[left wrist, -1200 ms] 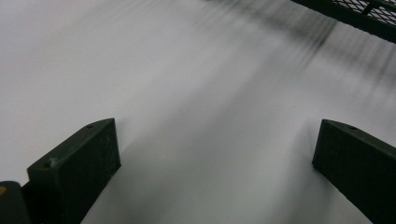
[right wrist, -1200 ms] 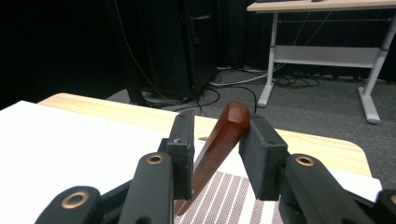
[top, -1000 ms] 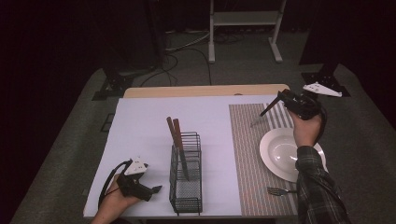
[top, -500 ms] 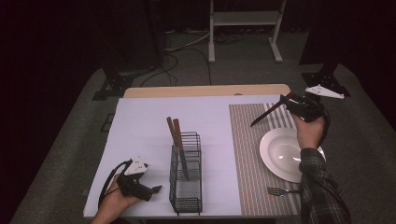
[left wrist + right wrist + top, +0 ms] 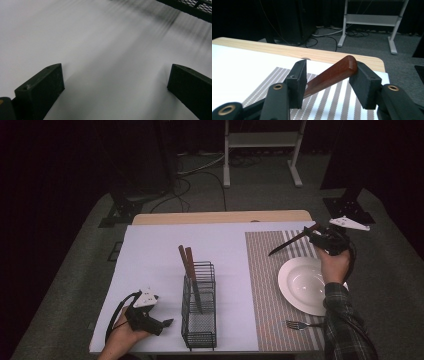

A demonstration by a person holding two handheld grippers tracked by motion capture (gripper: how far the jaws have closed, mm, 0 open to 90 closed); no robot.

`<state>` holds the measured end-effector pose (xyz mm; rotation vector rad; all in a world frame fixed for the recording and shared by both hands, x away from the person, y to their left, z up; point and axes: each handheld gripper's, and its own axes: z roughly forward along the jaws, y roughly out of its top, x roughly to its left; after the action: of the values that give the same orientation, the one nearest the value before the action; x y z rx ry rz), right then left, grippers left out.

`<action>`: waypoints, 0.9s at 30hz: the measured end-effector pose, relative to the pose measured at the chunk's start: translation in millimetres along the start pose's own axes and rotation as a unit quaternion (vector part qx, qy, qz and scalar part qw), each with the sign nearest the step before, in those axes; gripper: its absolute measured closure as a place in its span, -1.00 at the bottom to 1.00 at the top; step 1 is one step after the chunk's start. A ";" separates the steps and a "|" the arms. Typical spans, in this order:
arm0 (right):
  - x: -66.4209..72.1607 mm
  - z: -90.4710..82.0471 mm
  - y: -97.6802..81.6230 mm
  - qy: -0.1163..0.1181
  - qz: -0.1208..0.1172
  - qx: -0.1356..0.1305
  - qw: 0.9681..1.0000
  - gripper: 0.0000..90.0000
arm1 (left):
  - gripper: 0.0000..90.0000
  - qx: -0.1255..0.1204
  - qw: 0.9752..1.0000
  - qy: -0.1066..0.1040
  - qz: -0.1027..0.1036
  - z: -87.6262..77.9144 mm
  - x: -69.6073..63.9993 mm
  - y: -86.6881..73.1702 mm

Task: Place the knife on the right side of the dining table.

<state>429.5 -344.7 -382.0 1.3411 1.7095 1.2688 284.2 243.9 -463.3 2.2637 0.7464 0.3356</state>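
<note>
Dark room, cables and a white stand at top of frame; tabletop (image 5: 150,255) fills the middle, mostly white-covered, wood edge along the far side. Striped placemat (image 5: 265,285) on the right half, laid as a place setting: white plate (image 5: 300,282) on it at right, fork (image 5: 296,324) lying below the plate near the bottom edge. Black wire caddy (image 5: 200,312) stands centre-low on the white area, two brown-handled utensils (image 5: 186,262) leaning upright in it, probably the cutlery store. Right tongs (image 5: 327,240) at upper right, above the plate, pinching a knife (image 5: 292,240) by its reddish wooden handle (image 5: 332,73); blade points left and down over the placemat, lifted off the surface, likely to be moved between setting and caddy. Left tongs (image 5: 150,317) at lower left, resting on the white surface just left of the caddy, spread with nothing between, apparently idle.
</note>
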 end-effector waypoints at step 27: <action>-19.1 3.4 -17.3 -0.010 0.027 0.034 0.999 -0.09 | -1.00 0.000 1.000 0.000 0.000 0.0 -0.1 0.0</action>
<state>432.0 -362.2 -401.1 1.4441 1.7263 1.2326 284.2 243.8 -463.3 2.2632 0.7463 0.3357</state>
